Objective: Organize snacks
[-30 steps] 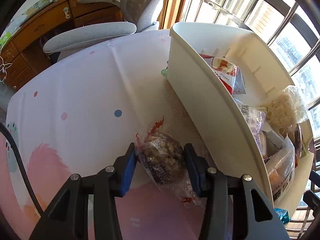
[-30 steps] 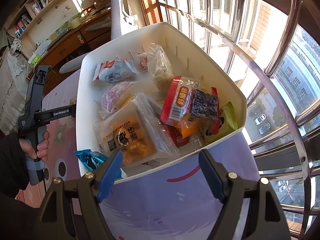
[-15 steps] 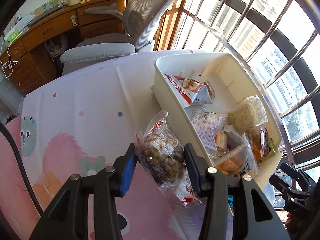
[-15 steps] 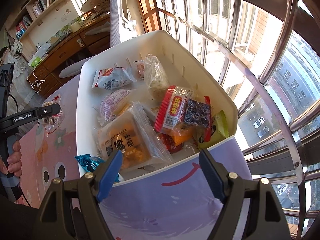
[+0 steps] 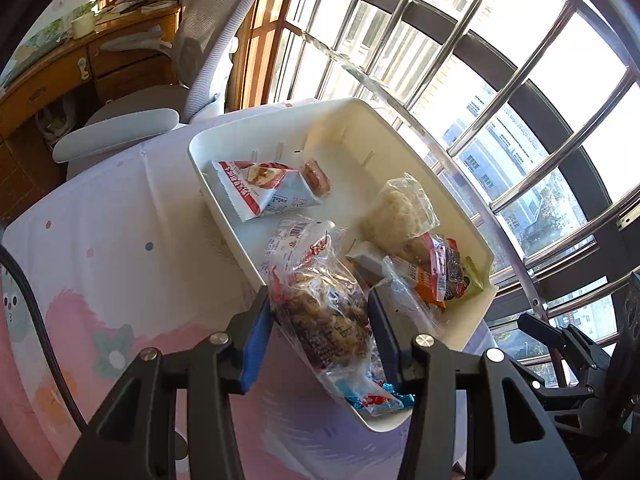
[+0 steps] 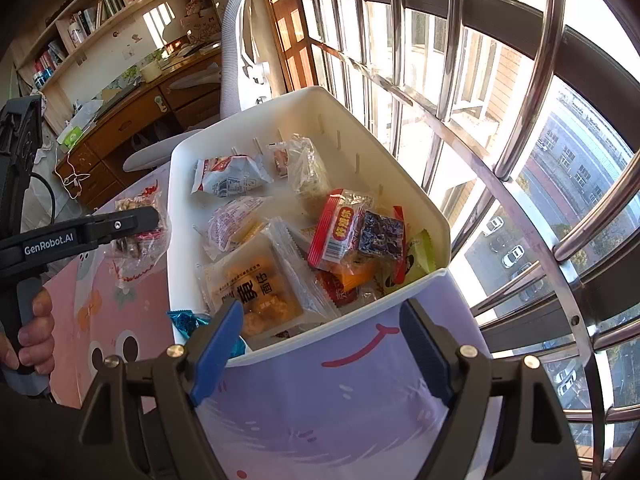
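The left gripper (image 5: 318, 330) has its jaws clamped on one clear snack bag (image 5: 324, 312) of brown lumpy pieces with red print, low in the frame's centre, held above the near rim of the single white bin (image 5: 224, 188). The right gripper (image 6: 320, 344), jaws wide and holding nothing, hovers over the bench (image 6: 360, 412) beside the bin's near wall.

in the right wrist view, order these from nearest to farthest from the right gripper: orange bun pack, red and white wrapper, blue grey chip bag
From the right gripper:
1. Orange bun pack, near left corner of the bin.
2. Red and white wrapper, middle right.
3. Blue grey chip bag, far left end.
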